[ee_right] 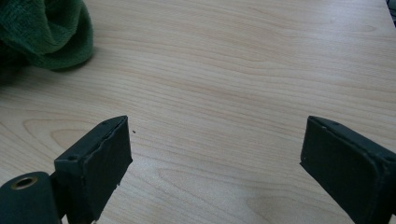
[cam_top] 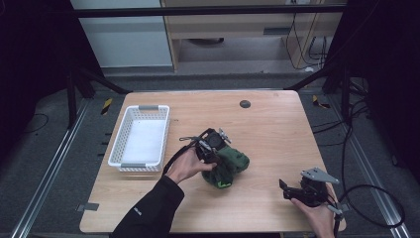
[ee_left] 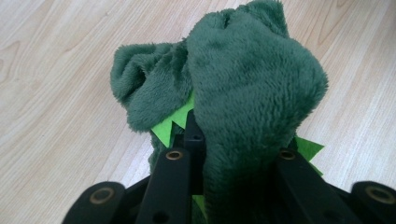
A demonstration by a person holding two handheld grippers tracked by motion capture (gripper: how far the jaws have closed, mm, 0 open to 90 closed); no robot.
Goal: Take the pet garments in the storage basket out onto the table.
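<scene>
Table under both my tongs. White basket off to the outer side of my left tongs, likely where the green plush toy goes. Left pinches it against the tabletop. Right tongs spread, idle, well apart.

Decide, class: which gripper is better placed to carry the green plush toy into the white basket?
Probably left: the left gripper grips the green plush toy, beside the white basket. The right gripper rests open, farther away.

Even overhead light on the table, dark surroundings; gripper views sharp, soft shadows, no glare
</scene>
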